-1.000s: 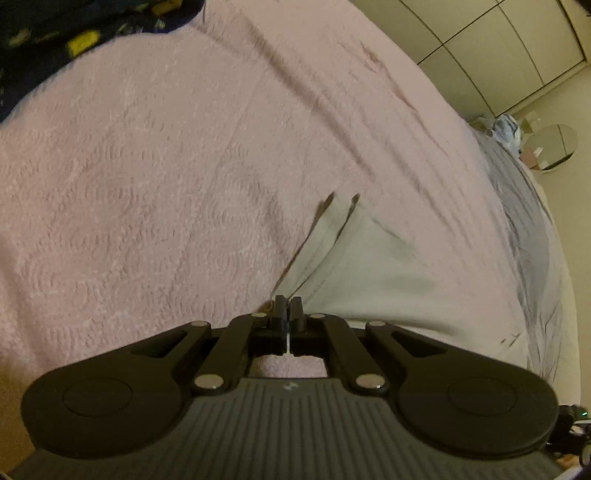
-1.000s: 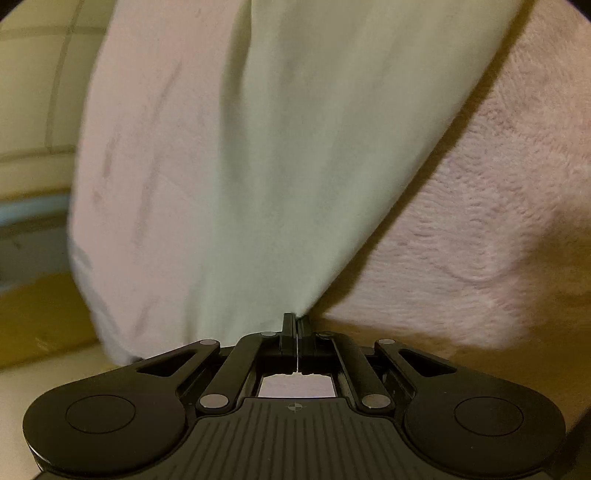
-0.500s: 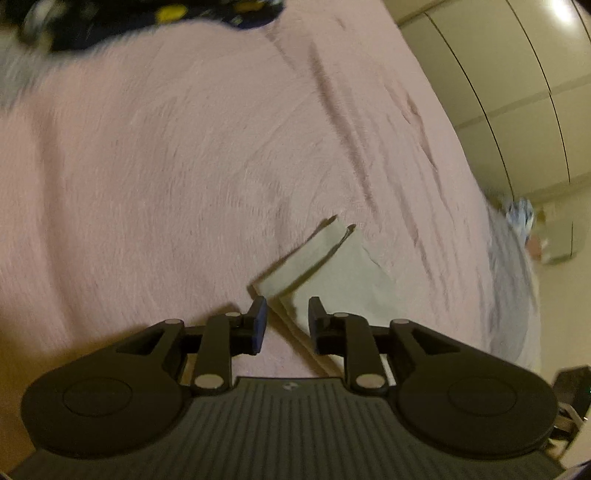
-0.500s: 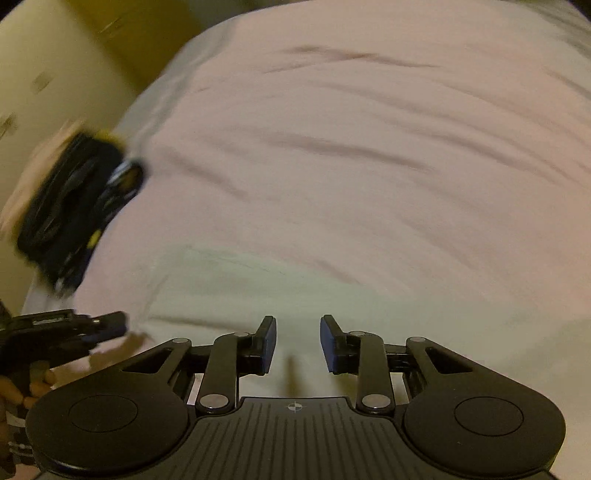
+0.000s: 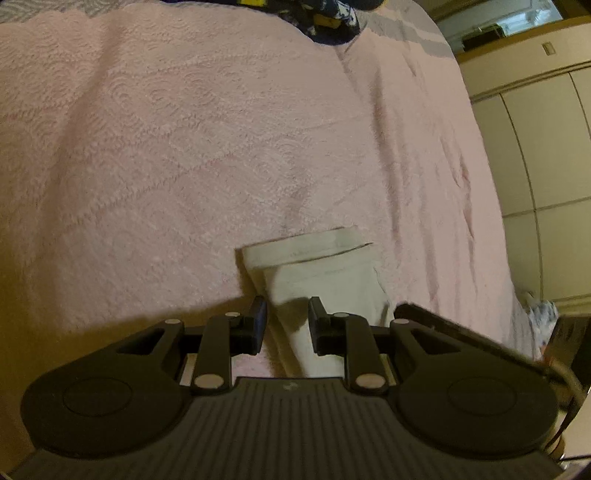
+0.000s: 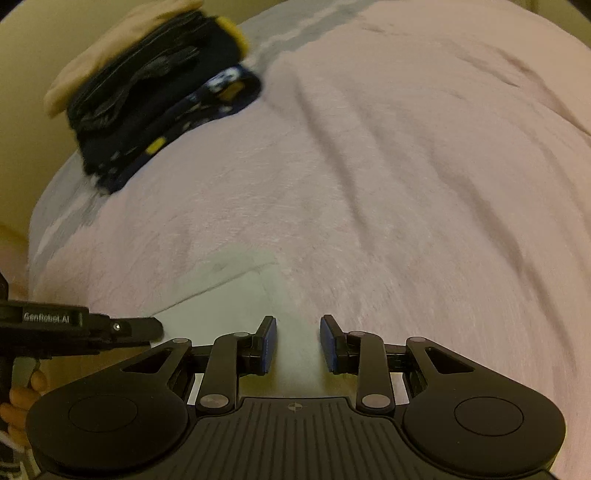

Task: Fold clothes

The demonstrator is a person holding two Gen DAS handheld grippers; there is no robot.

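Note:
A pale folded garment [image 5: 317,273] lies flat on the pink bedspread [image 5: 184,147], close to the near edge. My left gripper [image 5: 286,308] hovers open just above its near end, nothing between the fingers. In the right wrist view the same pale garment [image 6: 236,291] lies ahead and to the left, and my right gripper [image 6: 298,326] stands open over its right edge, holding nothing. The left gripper [image 6: 122,326] pokes in from the left of that view, with a hand [image 6: 22,395] on its handle.
A stack of folded dark clothes [image 6: 155,92], navy with yellow prints and a tan piece on top, sits at the bed's far corner [image 5: 325,18]. Cupboard doors [image 5: 535,147] line the wall to the right of the bed. The pink bedspread [image 6: 406,184] stretches wide beyond the garment.
A second ago both grippers were shut on the pale garment and held it up. Both opened, the garment now lies folded on the bed, and both views have swung toward the clothes stack.

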